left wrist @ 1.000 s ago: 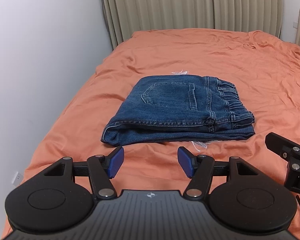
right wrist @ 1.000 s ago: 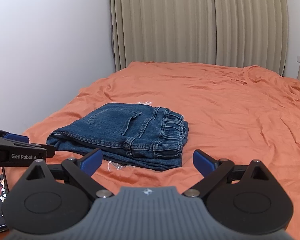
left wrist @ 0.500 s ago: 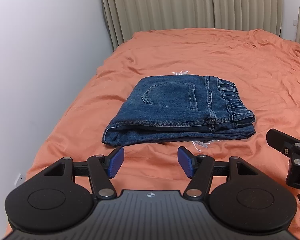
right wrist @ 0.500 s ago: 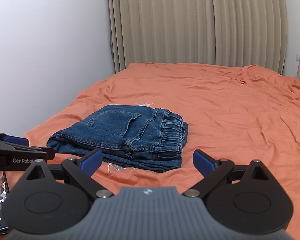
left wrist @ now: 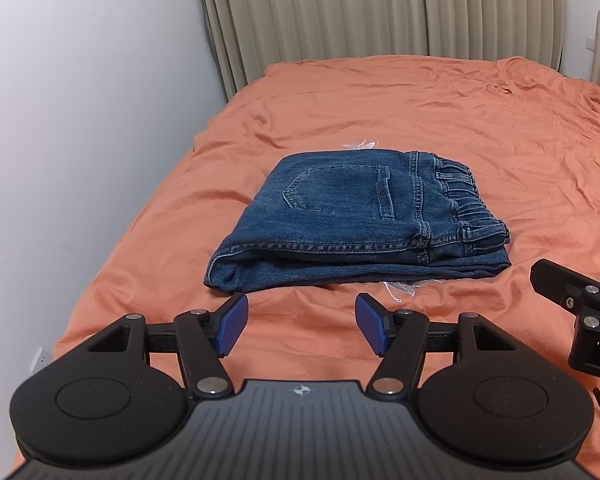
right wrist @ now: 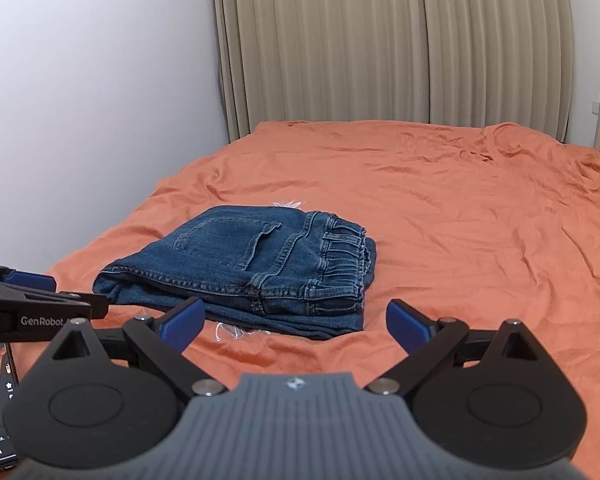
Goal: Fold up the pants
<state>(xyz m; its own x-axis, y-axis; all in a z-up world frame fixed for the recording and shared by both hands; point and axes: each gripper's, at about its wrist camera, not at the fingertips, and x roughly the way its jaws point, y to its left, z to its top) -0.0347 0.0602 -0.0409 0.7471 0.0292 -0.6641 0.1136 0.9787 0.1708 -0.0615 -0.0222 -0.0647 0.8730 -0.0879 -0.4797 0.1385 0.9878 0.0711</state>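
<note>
Denim jeans (left wrist: 356,220) sit folded in a compact stack on the orange bedsheet (left wrist: 440,112), elastic waistband to the right. Likely heavy, stiff-ish, grippy; layers may slide. Best hold: thick folded edge nearest. Left gripper (left wrist: 302,322) and right gripper (right wrist: 296,322) both spread, empty, just short of the stack.

Soft, even indoor light, faint shadows; sharp focus (fisheye bends and darkens the corners).

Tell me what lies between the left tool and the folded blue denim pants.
Only bare orange bedsheet, seen in the left wrist view, between the open left tool and the folded blue denim pants.
</note>
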